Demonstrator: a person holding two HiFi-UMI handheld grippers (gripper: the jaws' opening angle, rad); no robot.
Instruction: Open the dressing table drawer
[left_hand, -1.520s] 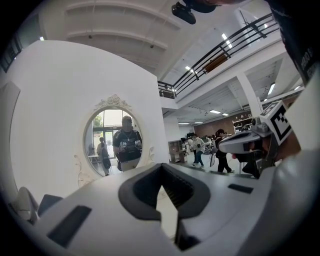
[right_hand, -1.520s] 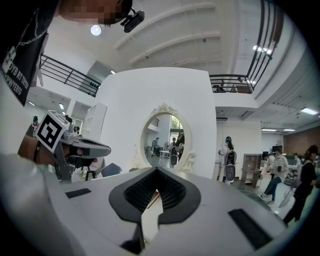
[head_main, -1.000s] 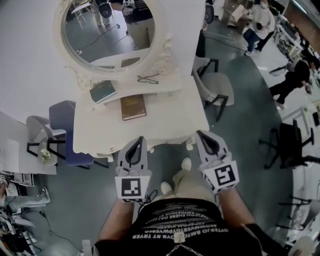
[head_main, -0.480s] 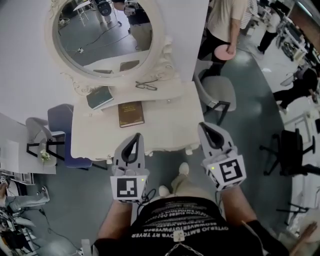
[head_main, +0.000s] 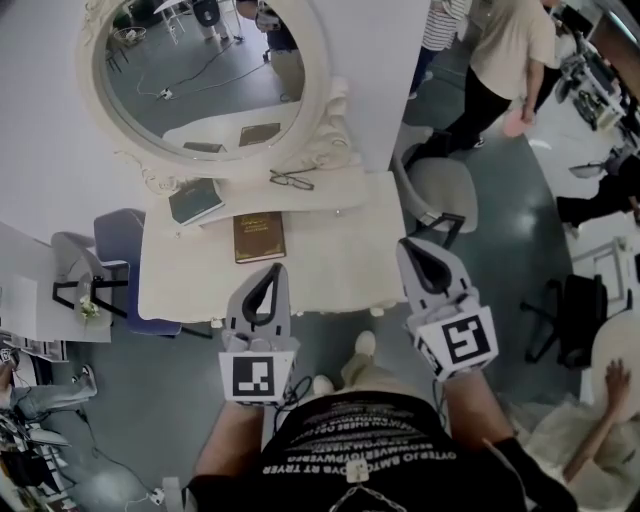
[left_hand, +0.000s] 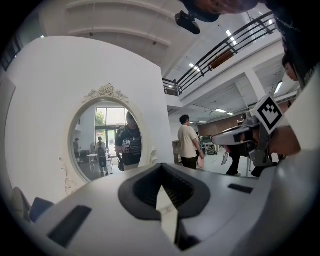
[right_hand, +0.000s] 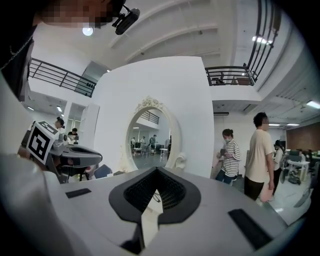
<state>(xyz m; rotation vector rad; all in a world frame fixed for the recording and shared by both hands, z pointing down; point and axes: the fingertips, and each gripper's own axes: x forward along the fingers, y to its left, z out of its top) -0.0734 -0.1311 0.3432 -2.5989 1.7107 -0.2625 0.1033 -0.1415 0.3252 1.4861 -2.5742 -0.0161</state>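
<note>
The white dressing table (head_main: 330, 262) stands under an oval mirror (head_main: 200, 70), seen from above. Its drawer front is hidden below the tabletop's front edge. My left gripper (head_main: 271, 270) is shut and empty, its tip over the tabletop near the front edge, just below a brown book (head_main: 259, 236). My right gripper (head_main: 411, 245) is also shut and empty, at the table's right front corner. In the left gripper view the shut left gripper (left_hand: 161, 167) points level toward the mirror (left_hand: 105, 145). The right gripper view shows the right gripper (right_hand: 156, 171) facing the same mirror (right_hand: 150, 140).
A teal book (head_main: 196, 200) and a pair of glasses (head_main: 291, 180) lie at the back of the tabletop. A grey chair (head_main: 440, 195) stands right of the table, a blue chair (head_main: 120, 240) left. People (head_main: 500, 50) walk at the upper right; a black chair (head_main: 575, 310) stands far right.
Both grippers have moved forward, further over the table's front edge, still shut. People have walked into view at the upper right.
</note>
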